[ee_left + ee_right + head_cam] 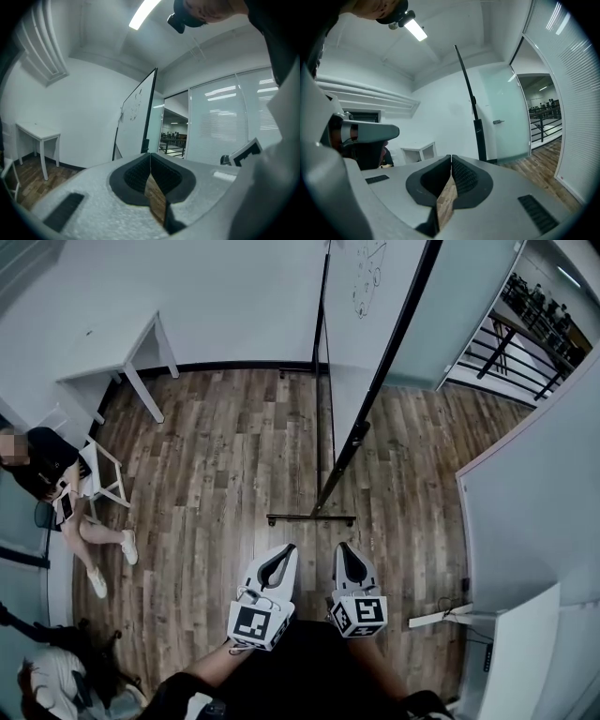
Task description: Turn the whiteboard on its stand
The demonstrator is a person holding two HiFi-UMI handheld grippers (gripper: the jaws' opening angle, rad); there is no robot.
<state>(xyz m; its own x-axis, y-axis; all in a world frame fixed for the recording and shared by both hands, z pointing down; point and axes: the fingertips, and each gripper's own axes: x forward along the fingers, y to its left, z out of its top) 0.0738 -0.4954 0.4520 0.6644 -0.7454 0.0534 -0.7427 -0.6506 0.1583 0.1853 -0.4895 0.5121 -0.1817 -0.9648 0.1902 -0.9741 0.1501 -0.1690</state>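
Note:
The whiteboard (pixel 367 306) stands on its stand in the middle of the room, seen nearly edge-on from above, with its black frame edge (pixel 375 381) slanting down to the foot bar (pixel 311 518) on the wooden floor. My left gripper (pixel 285 551) and right gripper (pixel 343 549) are side by side just short of the foot bar, both shut and holding nothing. The left gripper view shows its jaw tips (pixel 150 154) touching and the board (pixel 137 117) ahead with scribbles on it. In the right gripper view the tips (pixel 451 157) meet, with the board's black edge (pixel 474 117) ahead.
A white table (pixel 122 357) stands at the back left. A person sits on a white chair (pixel 105 479) at the left, and another person (pixel 52 681) is at the bottom left. A glass door (pixel 469 306) is behind the board. A white partition (pixel 530 512) lies at the right.

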